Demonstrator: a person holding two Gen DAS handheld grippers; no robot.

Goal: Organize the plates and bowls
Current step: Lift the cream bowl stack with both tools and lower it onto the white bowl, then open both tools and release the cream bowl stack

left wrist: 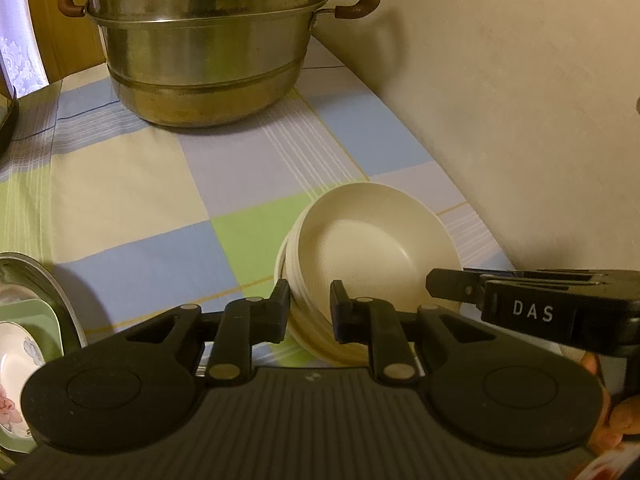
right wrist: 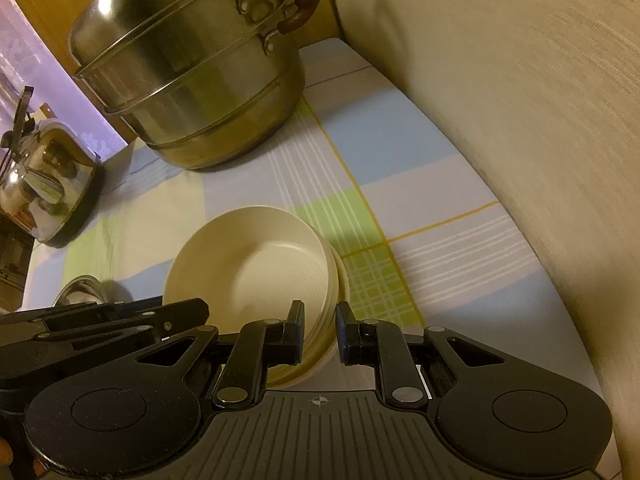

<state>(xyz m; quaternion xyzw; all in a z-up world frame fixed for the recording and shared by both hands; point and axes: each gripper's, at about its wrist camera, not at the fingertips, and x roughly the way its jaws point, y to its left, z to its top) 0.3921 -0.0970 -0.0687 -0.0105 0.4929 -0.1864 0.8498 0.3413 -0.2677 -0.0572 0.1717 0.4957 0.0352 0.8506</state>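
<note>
We log a stack of cream bowls (left wrist: pixel 360 248) on the checked tablecloth (left wrist: pixel 132 192) covering the bench, close to the beige wall (left wrist: pixel 520 120). The top bowl sits tilted in the stack, its ribbed inside facing us.

Left tongs (left wrist: pixel 310 312): the 2 fingers straddle the stack's rim at its 7 o'clock side, 1 finger outside the wall, 1 inside the top bowl. The jaws look narrowed around the rim; we cannot tell whether the pads actually press it.

Right tongs (right wrist: pixel 319 332): same arrangement on the opposite rim, at about 5 o'clock of the stack in the right wrist view, 1 finger inside, 1 outside. Contact again uncertain.

The right tongs also show in the left wrist view at 3 o'clock, marked "DAS".

A steel steamer pot (left wrist: pixel 204 52) with brown handles stands at 12 o'clock, well apart from the stack. A steel tray (left wrist: pixel 60 296) holding a green dish (left wrist: pixel 44 320) and a flowered plate (left wrist: pixel 16 384) lies at 9 o'clock. A kettle (right wrist: pixel 48 188) stands at 9 o'clock in the right wrist view.
</note>
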